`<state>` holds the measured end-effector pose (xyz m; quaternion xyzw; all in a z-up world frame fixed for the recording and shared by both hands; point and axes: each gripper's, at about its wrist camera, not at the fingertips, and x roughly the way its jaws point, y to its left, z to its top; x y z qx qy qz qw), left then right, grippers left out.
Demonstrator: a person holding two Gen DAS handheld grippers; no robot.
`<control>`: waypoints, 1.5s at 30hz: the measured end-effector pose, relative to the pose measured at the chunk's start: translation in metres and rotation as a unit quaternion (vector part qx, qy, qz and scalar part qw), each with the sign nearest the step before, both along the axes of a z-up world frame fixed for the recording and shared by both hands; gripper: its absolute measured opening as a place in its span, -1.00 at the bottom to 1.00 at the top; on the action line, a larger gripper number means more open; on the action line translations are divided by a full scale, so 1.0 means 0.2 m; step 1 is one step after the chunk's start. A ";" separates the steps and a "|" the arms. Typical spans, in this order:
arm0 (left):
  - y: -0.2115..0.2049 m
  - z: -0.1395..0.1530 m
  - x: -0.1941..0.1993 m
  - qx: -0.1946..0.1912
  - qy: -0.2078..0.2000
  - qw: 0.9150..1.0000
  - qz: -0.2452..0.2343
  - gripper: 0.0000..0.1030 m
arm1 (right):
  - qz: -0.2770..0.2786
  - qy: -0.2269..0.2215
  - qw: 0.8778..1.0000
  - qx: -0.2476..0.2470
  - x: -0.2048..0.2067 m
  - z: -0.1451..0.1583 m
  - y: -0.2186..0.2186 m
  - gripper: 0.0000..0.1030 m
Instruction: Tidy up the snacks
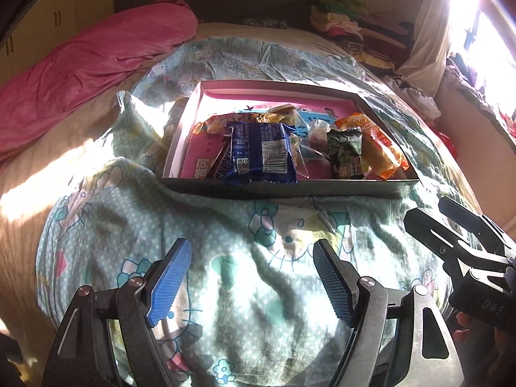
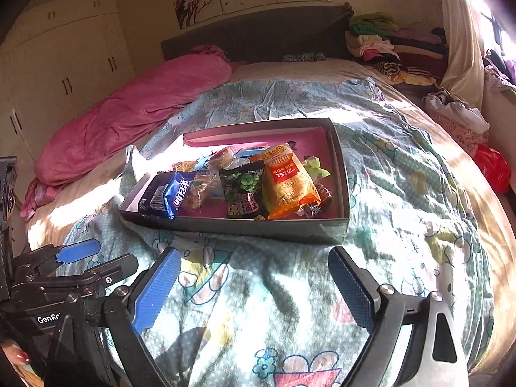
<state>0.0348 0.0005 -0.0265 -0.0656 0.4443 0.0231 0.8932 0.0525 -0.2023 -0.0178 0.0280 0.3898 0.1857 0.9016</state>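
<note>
A shallow grey box with a pink inside lies on the bed and holds several snack packets. A blue packet lies at its near left, a green packet in the middle, an orange packet to the right. My left gripper is open and empty above the quilt, short of the box; its blue pad shows in the right wrist view. My right gripper is open and empty, also short of the box, and shows at the right of the left wrist view.
The box sits on a rumpled cartoon-print quilt. A pink blanket roll lies to the left. Folded clothes pile at the headboard. A red bag sits at the right edge. Wardrobe doors stand left.
</note>
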 end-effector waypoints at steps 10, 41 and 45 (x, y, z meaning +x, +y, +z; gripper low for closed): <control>-0.01 0.01 -0.04 0.002 0.000 1.000 0.005 0.54 | 0.006 -0.007 1.000 -0.018 -0.06 0.01 0.04 0.81; 0.00 0.02 -0.05 0.022 0.002 1.000 0.019 0.54 | -0.004 -0.010 1.000 -0.014 -0.05 0.02 0.02 0.82; 0.00 0.02 -0.05 0.021 0.002 1.000 0.018 0.54 | -0.005 -0.010 1.000 -0.013 -0.05 0.02 0.02 0.82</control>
